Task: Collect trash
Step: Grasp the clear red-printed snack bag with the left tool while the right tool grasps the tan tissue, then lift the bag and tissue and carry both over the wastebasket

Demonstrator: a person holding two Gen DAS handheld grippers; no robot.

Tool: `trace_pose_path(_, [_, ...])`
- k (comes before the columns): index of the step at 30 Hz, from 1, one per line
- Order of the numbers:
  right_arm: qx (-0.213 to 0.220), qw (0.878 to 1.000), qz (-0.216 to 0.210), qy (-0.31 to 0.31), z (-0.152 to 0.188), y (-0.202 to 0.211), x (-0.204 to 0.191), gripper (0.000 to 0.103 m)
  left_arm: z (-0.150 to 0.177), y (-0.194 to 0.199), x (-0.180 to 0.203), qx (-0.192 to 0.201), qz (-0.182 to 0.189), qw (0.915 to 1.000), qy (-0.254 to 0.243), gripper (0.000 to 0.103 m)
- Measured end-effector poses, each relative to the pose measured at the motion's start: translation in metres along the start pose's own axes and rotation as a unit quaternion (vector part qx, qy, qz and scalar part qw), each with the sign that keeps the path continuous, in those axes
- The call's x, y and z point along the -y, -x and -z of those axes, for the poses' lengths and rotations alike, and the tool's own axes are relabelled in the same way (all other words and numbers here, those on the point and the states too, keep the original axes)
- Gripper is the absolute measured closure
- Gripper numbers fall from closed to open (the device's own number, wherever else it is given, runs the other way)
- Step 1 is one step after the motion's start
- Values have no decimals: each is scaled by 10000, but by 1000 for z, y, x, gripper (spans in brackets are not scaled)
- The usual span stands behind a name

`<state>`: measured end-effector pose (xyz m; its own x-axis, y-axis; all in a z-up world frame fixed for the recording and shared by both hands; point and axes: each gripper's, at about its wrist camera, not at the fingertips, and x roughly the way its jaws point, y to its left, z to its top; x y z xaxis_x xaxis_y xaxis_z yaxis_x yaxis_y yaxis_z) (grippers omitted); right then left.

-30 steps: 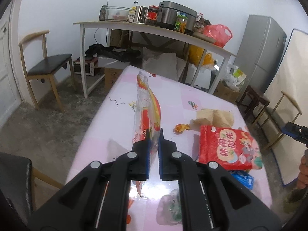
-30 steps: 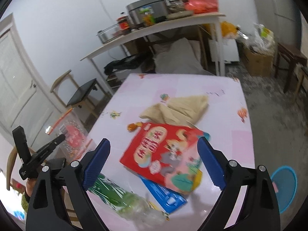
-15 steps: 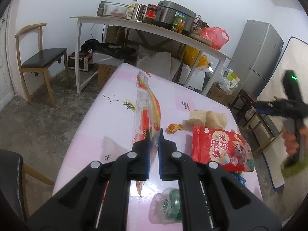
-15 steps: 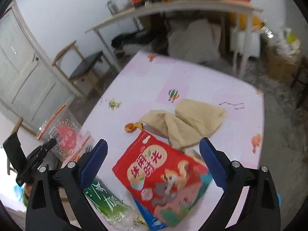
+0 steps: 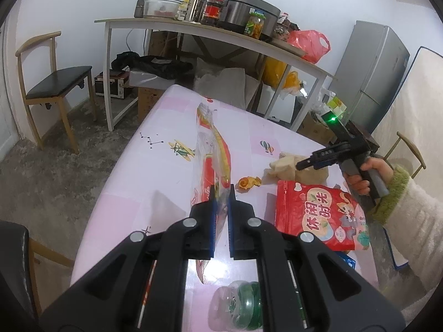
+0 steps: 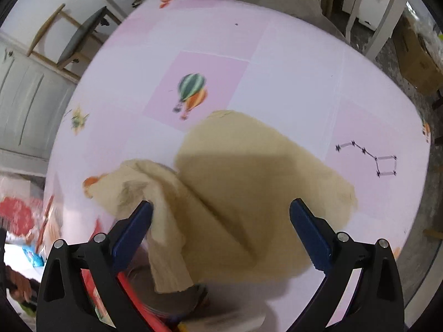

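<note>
Blue pads of the right gripper [image 6: 221,218] stand spread wide, having just been opening, with nothing pinched: they straddle the crumpled tan paper [image 6: 249,182], which lies on the pink table [image 6: 290,63] directly below and ahead of them. The left-hand pad seems to sit right at a raised fold of the paper, though blur makes contact impossible to judge. The paper's long axis runs roughly across the gap between the pads, so a closing would likely gather its middle ridge. This hand is plainly the nearer one to it. The left gripper [image 5: 222,193] is pressed together on a clear and red plastic bag [image 5: 213,149], held edge-on above the table and well apart from the paper. Just beside the paper lie a scrap of orange peel [image 5: 249,182] and a red snack pouch [image 5: 318,218]; a crushed green bottle [image 5: 243,307] sits close under the left gripper, partly hidden by it. A blue packet [image 5: 347,260] pokes from under the pouch, mostly covered. No bin shows in either view.
</note>
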<state>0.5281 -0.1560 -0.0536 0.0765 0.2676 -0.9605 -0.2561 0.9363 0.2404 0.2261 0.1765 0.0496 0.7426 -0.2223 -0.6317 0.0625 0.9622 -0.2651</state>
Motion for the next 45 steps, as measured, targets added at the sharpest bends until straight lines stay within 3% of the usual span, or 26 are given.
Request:
trace_pose_path(5, [89,9999,116,70,-2,-10,3,7,-2,-8,4,-74,-37,10000,-55,98])
trace_pose_path(11, [174,9932,969,625,5,-18,-18,18,-1,-14,3,-125,-88,9999,-50,98])
trace_pose_path(14, [167,9934,951,620,5,-15,-20,24,-2,-15,3,-128,-124,9998,-51,98])
trace_pose_path(17, [183,9937,942,571,5,-12,-22,41,-1,-14,4,-106,-157,9998,-24,98])
trace_pose_path(22, [210,9961,850,145,5,-4,-14,88,2,-7,3,19,-153,9999,38,98])
trace_pose_path(23, [223,9970,738,-5,7,-2,-10,92,2,-4,4,59,-148,9999,47,98])
trace_pose_path(31, [1401,9882,170,-603,46,79,2,96,-8,27,6,520,34,9986,15,98])
trace_pose_path(38, [2702,9592,-275,-780,114,194,4,96,-22,68,26,1138,335,9928,-172,98])
trace_pose_path(45, [3280,9379,-543,-990,190,244,9,96,-28,95,58,1409,748,9863,-411,98])
